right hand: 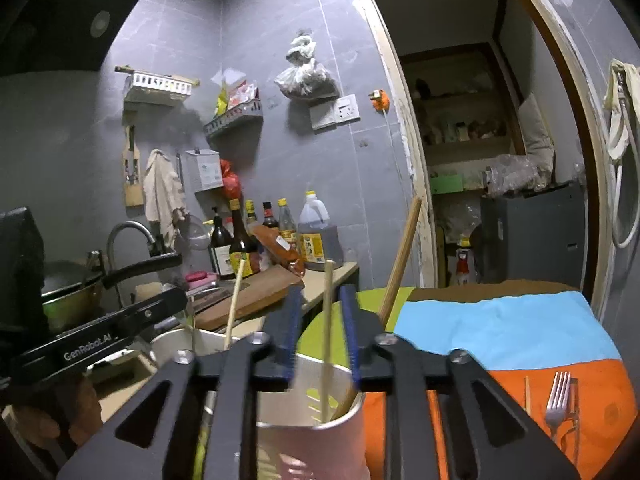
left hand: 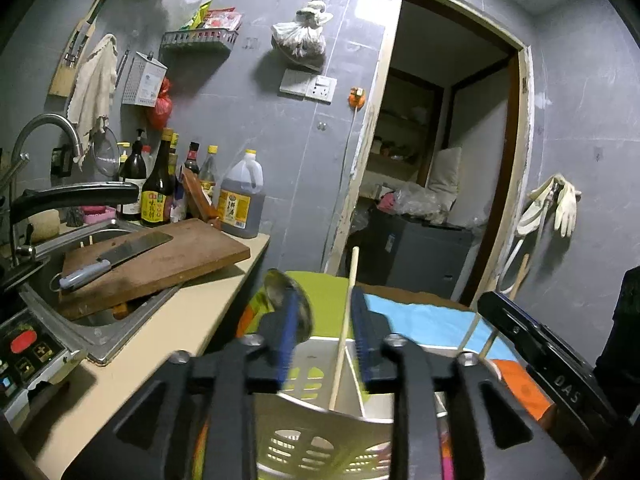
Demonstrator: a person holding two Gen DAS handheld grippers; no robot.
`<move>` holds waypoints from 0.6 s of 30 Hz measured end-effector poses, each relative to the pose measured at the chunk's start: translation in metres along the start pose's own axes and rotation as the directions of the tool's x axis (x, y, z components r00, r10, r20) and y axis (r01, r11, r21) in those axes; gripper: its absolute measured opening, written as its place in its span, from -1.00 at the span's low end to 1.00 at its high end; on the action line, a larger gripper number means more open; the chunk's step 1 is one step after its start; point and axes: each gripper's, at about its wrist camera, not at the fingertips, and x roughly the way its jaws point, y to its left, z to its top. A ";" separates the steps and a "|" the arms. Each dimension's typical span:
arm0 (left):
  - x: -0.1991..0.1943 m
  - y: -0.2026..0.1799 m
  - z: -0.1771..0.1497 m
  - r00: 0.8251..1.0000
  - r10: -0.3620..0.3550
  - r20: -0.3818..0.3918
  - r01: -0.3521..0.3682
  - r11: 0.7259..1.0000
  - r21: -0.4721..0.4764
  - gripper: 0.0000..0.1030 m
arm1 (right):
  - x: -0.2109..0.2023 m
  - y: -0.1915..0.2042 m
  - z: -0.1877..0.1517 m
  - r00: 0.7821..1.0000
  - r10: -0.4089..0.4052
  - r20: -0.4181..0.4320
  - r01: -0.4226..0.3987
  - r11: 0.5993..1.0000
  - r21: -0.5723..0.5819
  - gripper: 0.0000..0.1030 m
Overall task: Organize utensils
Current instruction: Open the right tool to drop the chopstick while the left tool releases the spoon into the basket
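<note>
Where the two views begin, the utensil holder (left hand: 320,432) sits nearest, directly beneath both grippers. Left gripper (left hand: 324,320): fingers spread, a chopstick (left hand: 344,332) standing loose between them, a metal ladle (left hand: 286,300) against the left finger. Right gripper (right hand: 320,320): fingers spread around a second chopstick (right hand: 327,344), not gripping it. Right of the holder: fork (right hand: 558,400) on the striped cloth (right hand: 500,332). Left and beyond the holder: cutting board (left hand: 172,256) bearing a cleaver (left hand: 116,258).
</note>
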 end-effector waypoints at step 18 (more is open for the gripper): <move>-0.033 -0.046 0.016 0.993 -0.085 0.080 0.083 0.996 0.028 0.51 | -0.069 -0.035 0.028 0.988 -0.121 0.093 0.121 0.993 0.003 0.85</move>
